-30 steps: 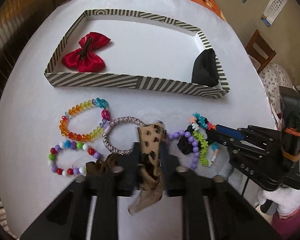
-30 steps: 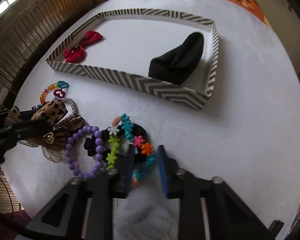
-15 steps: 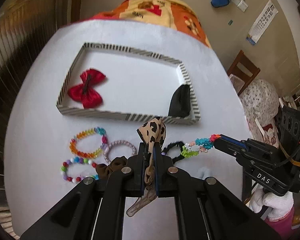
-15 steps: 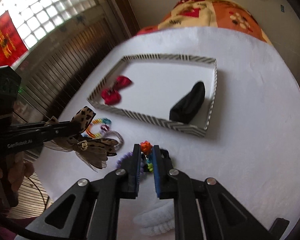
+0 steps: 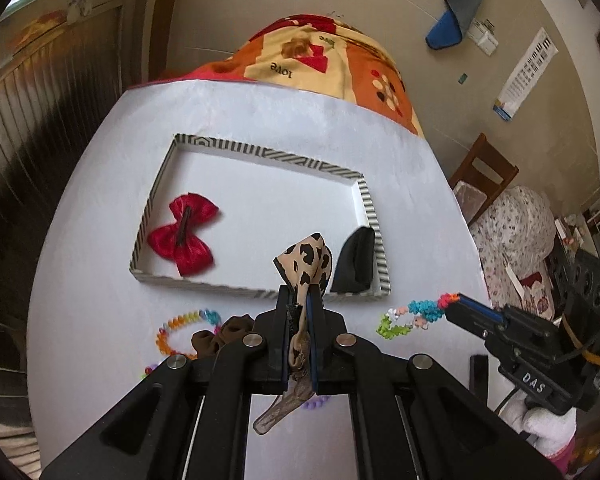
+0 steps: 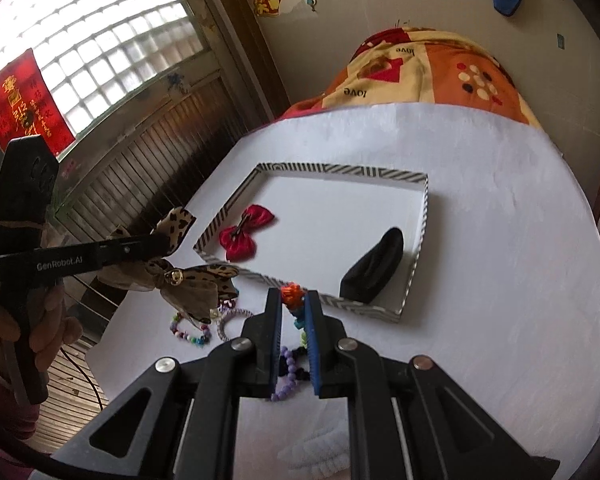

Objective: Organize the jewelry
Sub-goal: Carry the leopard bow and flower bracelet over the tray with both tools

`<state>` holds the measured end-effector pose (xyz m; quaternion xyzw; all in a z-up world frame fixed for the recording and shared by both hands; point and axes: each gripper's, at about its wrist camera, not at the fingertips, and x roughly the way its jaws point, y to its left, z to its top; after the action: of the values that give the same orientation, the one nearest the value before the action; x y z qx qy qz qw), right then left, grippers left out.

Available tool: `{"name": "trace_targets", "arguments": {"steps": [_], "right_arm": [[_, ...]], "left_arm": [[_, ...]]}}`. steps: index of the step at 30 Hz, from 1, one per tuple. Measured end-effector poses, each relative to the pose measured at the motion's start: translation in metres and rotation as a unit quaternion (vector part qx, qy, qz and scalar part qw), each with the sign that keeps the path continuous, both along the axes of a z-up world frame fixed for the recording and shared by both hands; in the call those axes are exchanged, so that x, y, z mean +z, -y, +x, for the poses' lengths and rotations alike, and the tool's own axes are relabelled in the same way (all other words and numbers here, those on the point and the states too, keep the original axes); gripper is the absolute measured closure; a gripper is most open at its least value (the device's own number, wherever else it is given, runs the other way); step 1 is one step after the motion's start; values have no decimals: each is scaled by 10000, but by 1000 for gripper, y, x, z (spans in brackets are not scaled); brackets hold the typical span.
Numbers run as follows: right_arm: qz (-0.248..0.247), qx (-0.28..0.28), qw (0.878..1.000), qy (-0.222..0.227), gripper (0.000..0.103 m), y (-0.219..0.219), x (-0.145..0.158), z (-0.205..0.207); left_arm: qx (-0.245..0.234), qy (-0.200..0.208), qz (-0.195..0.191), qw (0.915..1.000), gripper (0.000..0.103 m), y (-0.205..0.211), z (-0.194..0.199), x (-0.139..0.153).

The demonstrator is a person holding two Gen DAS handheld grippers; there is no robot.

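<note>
My left gripper (image 5: 299, 294) is shut on a leopard-print bow (image 5: 306, 262) and holds it high above the white table; it also shows in the right wrist view (image 6: 188, 276). My right gripper (image 6: 293, 300) is shut on a multicoloured flower bracelet (image 6: 292, 294), which dangles from its tips in the left wrist view (image 5: 414, 314). The striped tray (image 5: 260, 151) holds a red bow (image 5: 182, 234) and a black pouch (image 5: 354, 262). Both grippers hang in front of the tray's near wall.
Bead bracelets lie on the table (image 5: 100, 208) before the tray: a rainbow one (image 5: 180, 330), a purple one (image 6: 286, 376), a mixed one (image 6: 190, 330) and a woven ring (image 6: 230, 320). A brown scrunchie (image 5: 216, 334) lies there too. A chair (image 5: 484, 172) stands at right.
Both grippers have risen well above the table, lifting the leopard bow and the flower bracelet off it. The tray and remaining bracelets now look smaller and farther below.
</note>
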<state>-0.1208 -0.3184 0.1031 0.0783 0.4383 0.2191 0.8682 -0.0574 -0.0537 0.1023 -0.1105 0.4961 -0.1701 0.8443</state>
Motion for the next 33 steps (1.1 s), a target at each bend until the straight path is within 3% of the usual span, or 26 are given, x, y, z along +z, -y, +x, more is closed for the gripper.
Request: {"name": "trace_targets", "arguments": {"steps": [7,16,26,33], "right_arm": [[26,39,10000,-69,91,-4,-4,6],[57,128,9995,-292,91,-11,-23,5],[-28,225,9996,-170,91,-22,-12,21],[-92,184,9996,-204,91,-34,-18,56]], "left_arm": [[77,-168,-52,9998,103,-7,4,-5],[112,-1027,-73,9946,103,0,-8,-58],[201,-475,34,9987,103,-3,20,-21],[277,-414,168,9986,103,1,73,-26]]}}
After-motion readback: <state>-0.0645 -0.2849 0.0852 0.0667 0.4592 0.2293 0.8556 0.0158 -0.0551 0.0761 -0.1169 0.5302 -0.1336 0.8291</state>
